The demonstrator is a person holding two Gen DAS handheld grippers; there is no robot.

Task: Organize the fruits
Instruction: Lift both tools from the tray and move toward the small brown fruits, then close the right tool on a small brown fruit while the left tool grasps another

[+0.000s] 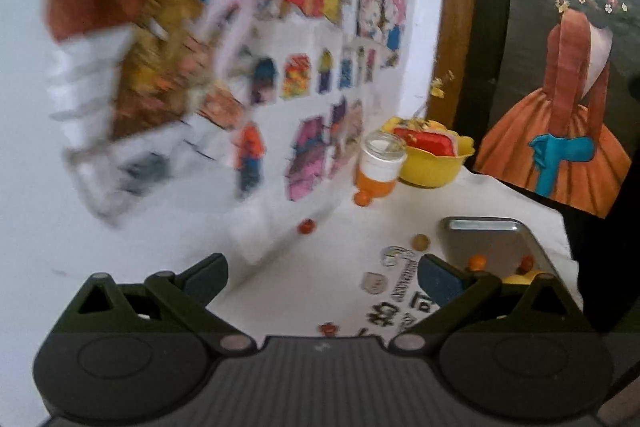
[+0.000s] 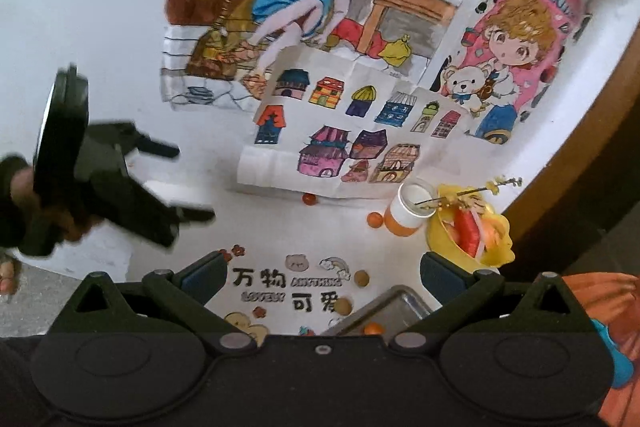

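My right gripper [image 2: 320, 277] hangs with fingers spread and empty above the metal tray [image 2: 394, 303], an orange fruit [image 2: 374, 327] inside. My left gripper [image 1: 324, 277], likewise spread, holds nothing. Loose round fruits [image 2: 362, 278] on the bench [image 2: 100, 27] may roll if nudged.

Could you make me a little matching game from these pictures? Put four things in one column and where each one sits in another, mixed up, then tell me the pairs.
Things:
1. metal tray
2. yellow bowl
3. orange bottle
4. left claw

Places or states:
A. stands just left of the yellow bowl
B. holds a red packet and a flower sprig
C. open, holding nothing, up over the white table
D. nearest the right claw, with an orange fruit inside

Pairs: 1-D, 2-B, 3-A, 4-C
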